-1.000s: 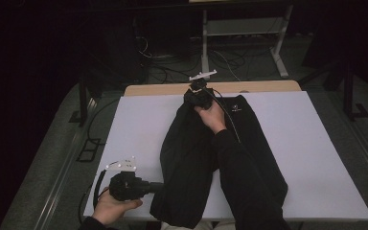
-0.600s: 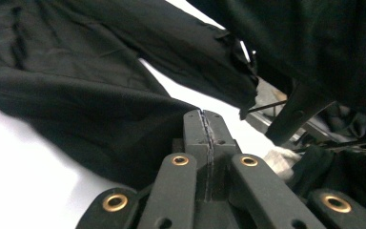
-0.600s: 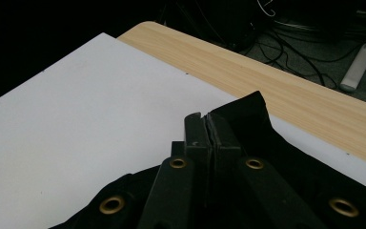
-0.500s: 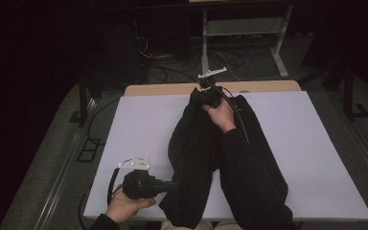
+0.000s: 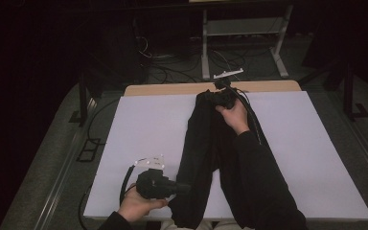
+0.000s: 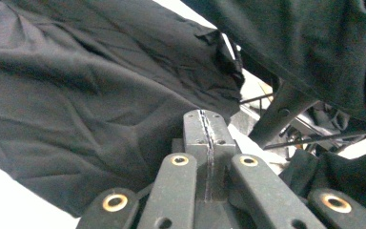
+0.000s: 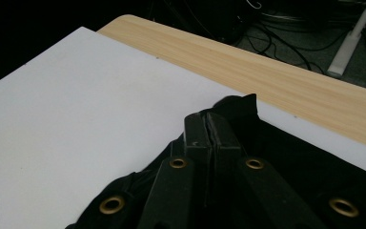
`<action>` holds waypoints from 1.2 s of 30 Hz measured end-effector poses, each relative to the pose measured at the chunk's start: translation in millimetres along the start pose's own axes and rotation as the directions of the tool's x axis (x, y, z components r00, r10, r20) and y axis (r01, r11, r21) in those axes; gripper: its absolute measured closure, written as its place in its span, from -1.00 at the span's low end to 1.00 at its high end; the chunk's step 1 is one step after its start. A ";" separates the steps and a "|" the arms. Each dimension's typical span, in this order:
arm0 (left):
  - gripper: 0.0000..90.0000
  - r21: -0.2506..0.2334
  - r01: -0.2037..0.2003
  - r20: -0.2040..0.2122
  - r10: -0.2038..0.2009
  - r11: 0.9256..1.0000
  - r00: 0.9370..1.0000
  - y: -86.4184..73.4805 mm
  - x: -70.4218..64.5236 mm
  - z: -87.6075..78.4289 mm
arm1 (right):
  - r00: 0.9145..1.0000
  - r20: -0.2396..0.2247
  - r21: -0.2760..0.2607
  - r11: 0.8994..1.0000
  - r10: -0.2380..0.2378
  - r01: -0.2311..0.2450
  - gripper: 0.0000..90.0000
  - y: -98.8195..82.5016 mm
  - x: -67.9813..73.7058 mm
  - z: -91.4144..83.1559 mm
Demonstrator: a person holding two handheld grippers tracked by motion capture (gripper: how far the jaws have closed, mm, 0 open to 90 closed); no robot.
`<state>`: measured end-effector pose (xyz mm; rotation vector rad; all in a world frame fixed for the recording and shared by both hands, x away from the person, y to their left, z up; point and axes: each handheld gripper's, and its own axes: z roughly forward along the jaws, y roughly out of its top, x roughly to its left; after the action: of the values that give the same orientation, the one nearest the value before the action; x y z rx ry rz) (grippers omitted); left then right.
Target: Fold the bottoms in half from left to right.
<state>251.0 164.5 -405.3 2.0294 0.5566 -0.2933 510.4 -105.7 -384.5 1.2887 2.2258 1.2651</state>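
Stretching a black garment (image 5: 211, 158) lengthwise down the middle of the bench (image 5: 143, 124) seems to be the work in hand, and the two grips fit that reading. The right claw (image 5: 219, 96) is at the far edge of the bench, its jaws pressed together on the garment's far end; in the right gripper view a small peak of black cloth (image 7: 240, 102) sticks up just past the tips, so the fabric is pinched there. The left claw (image 5: 184, 188) is near the front edge, toward the left front corner, with its jaws closed flat against each other at the cloth's near side. In the left gripper view the tips (image 6: 205, 126) lie against dark folds, but whether cloth is caught between them I cannot tell.

Holding opposite ends lets the person pull the fabric taut and flat along the bench.

The right forearm (image 5: 254, 172), in a dark sleeve, reaches straight across the garment to the far edge. The left hand (image 5: 136, 206) is drawn in close to the body, pointing its claw sideways toward the cloth.
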 end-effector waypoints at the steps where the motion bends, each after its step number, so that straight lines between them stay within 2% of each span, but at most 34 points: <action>1: 0.98 0.000 -0.002 0.005 0.002 1.000 1.000 1.1 -1.2 1.8 | 1.000 0.000 0.000 1.000 0.000 0.000 0.93 0.0 0.0 0.0; 7: 0.97 0.016 -0.015 0.049 0.014 1.000 0.999 11.2 -8.7 19.3 | 1.000 0.007 0.017 1.000 0.017 -0.017 0.93 -3.4 -14.0 -10.0; 19: 0.97 0.028 -0.039 0.091 0.037 0.999 0.995 32.0 -18.0 50.6 | 1.000 0.017 0.055 0.998 0.022 -0.022 0.93 -5.9 -45.4 -22.3; 21: 0.97 0.033 -0.053 0.101 0.050 0.998 0.994 34.6 -19.7 57.8 | 1.000 0.016 0.060 0.998 0.026 -0.027 0.93 -5.7 -50.9 -23.8; 22: 0.97 0.037 -0.055 0.105 0.051 0.998 0.993 35.7 -20.5 61.0 | 1.000 0.013 0.067 0.997 0.024 -0.025 0.93 -4.4 -56.1 -25.9; 29: 0.97 0.024 -0.051 0.123 0.047 0.998 0.991 44.6 -25.6 81.5 | 1.000 0.002 0.071 0.997 -0.001 0.001 0.93 2.6 -65.4 -31.1; 32: 0.97 0.025 -0.067 0.129 0.063 0.997 0.990 50.8 -29.1 90.2 | 1.000 -0.006 0.077 0.997 -0.005 0.005 0.92 6.9 -70.5 -33.2; 36: 0.97 0.007 -0.067 0.139 0.066 0.998 0.988 60.0 -32.6 102.0 | 1.000 -0.010 0.094 0.995 -0.024 0.024 0.92 13.3 -76.4 -35.7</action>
<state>255.0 42.1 -396.7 2.0168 0.4008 -0.3950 539.7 -183.9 -366.8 1.2874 2.3254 1.1729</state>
